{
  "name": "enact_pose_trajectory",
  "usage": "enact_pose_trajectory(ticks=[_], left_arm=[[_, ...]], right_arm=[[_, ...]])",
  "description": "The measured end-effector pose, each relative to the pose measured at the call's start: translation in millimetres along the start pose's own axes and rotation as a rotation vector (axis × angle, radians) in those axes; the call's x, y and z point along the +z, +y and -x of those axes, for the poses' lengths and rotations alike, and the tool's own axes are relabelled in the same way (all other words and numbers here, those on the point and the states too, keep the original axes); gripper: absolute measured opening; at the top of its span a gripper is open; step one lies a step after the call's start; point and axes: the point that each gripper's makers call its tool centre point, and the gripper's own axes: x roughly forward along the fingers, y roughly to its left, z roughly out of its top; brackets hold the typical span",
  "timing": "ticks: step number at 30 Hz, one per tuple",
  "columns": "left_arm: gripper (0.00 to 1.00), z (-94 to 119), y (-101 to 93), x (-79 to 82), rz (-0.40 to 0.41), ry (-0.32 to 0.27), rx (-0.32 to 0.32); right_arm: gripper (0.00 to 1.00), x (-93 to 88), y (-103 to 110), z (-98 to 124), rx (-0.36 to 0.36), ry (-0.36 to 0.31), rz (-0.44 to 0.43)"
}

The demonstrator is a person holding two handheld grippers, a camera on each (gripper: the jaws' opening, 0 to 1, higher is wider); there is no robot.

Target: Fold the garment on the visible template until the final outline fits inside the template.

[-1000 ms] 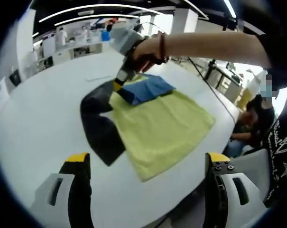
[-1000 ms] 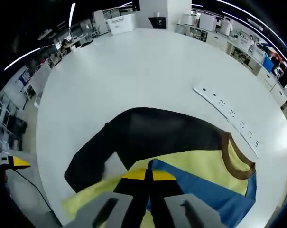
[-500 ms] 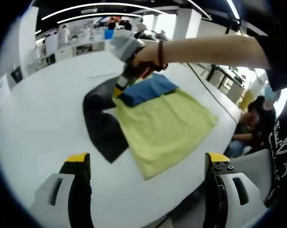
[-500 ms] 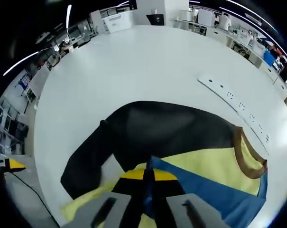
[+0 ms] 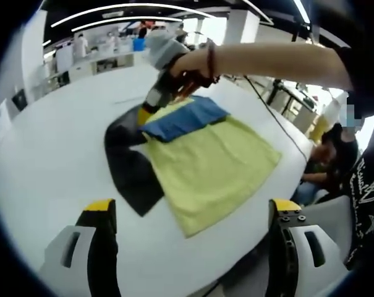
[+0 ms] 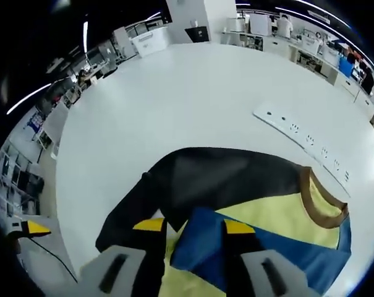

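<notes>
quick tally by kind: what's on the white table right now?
Garment (yellow, blue and black, brown collar): 1
Dark template under it: 1
White power strip: 1
Tongs over the table: 2, left tongs and right tongs
Total: 5

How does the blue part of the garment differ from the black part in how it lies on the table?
The blue part lies folded on top of the yellow body; the black part lies flat on the white table, beside the yellow. The blue part sits between the right gripper's open jaws; the black part lies beyond them. Both belong to one garment.
</notes>
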Motion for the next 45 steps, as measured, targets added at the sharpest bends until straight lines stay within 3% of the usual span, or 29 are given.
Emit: enact_pose_trajectory(ticks=[5, 9, 16, 22, 30, 45], left_arm=[[0.99, 3, -2.5, 2.4, -0.006, -0.002, 0.004], [0.99, 4, -3.9, 4.9, -0.008, -0.010, 0.006], [0.99, 7, -2.5, 7.0, 0.000, -0.019, 0.025], [0.99, 4, -7.0, 10.9, -0.007, -0.026, 0.017], [1.00, 0, -14.3, 22.2, -0.018, -0.042, 0.005], [1.00, 4, -17.4, 21.7, -0.023, -0.036, 0.009]], right_arm=[[0.40, -1.3, -9, 20, 0.018, -0.034, -0.065], [0.40, -10.9, -27, 37, 0.003, -0.042, -0.056], [0.40, -41.2, -73, 73, -0.084, -0.050, -0.077], [0.40, -76.3, -110, 95, -0.137, -0.028, -0.167], [0.39, -112.1, -138, 112, -0.179, -0.003, -0.198], [0.36, -152.6, -167, 130, -0.205, 0.031, -0.248]])
